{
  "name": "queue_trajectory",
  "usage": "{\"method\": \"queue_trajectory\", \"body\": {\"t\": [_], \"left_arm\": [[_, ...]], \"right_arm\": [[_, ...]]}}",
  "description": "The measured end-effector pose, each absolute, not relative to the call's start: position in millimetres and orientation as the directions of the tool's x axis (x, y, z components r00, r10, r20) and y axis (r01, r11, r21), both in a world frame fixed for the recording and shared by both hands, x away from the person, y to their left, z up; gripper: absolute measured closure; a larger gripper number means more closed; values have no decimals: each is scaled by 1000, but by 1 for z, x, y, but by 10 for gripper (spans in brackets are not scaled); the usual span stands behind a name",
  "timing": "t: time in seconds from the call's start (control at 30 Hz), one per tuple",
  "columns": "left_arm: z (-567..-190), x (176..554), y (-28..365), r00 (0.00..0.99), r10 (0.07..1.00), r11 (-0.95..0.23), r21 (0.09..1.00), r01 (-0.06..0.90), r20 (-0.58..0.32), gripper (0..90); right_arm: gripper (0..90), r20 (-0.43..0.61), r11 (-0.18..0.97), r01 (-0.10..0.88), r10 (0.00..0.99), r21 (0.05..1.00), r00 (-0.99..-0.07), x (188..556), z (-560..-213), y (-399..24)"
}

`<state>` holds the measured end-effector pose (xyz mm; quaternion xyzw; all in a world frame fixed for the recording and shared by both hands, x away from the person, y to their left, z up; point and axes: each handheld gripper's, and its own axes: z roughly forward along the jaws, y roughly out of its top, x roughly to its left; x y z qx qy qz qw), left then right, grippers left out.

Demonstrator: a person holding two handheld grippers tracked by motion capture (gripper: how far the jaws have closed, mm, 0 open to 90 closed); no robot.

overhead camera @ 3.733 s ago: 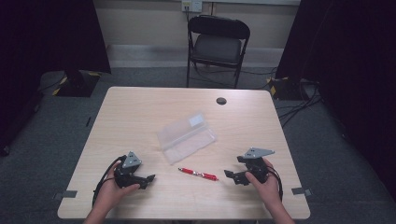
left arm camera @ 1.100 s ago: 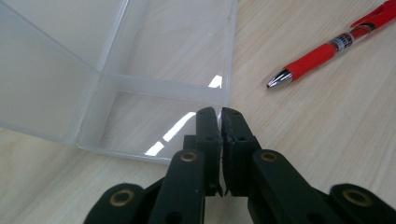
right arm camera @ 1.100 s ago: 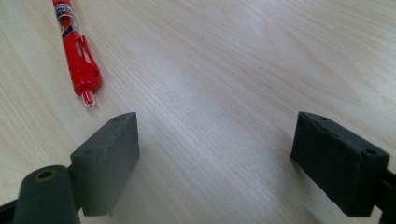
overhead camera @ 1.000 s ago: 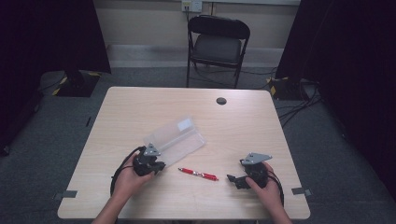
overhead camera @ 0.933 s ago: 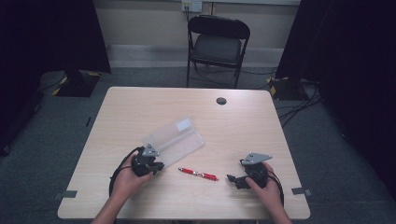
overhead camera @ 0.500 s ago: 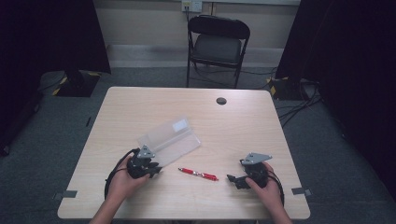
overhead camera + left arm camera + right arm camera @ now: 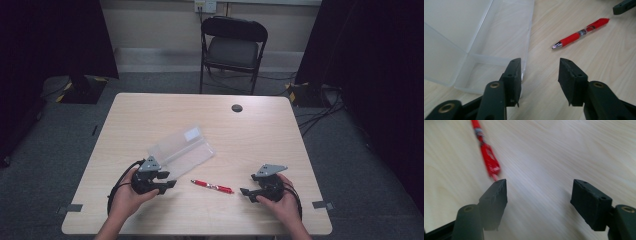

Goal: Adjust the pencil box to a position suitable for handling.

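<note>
- Lying between the grippers, the pen is cut off in the blurred right gripper view.
- Left gripper: jaws just opening, empty, beside the box, whose far part is cropped.
- Right gripper: jaws apart, just narrowing, empty.

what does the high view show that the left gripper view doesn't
High view alone: the folding chair beyond the table, a small black disc near the table's far edge, both of the person's hands, and the whole right gripper.
Left gripper view alone: the left gripper close up, its jaws apart with bare table between them, and the pen's silver tip.
Both: the clear plastic case, open, and the red pen lying beside it, untouched.
</note>
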<state>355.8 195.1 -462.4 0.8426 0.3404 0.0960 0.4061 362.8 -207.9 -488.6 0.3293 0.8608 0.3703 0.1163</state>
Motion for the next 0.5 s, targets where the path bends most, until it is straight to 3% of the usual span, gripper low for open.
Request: {"method": "queue_trajectory", "body": {"t": [0.2,0.5], "left_arm": [[-468,354,186,767,621,-418,760,497,-160,463],[-469,351,180,784,597,-414,773,482,-169,472]], "right_arm": [[413,155,470,473,567,745,-809,362,-483,-187],[514,90,564,393,489,727,-868,364,-493,-154]]}}
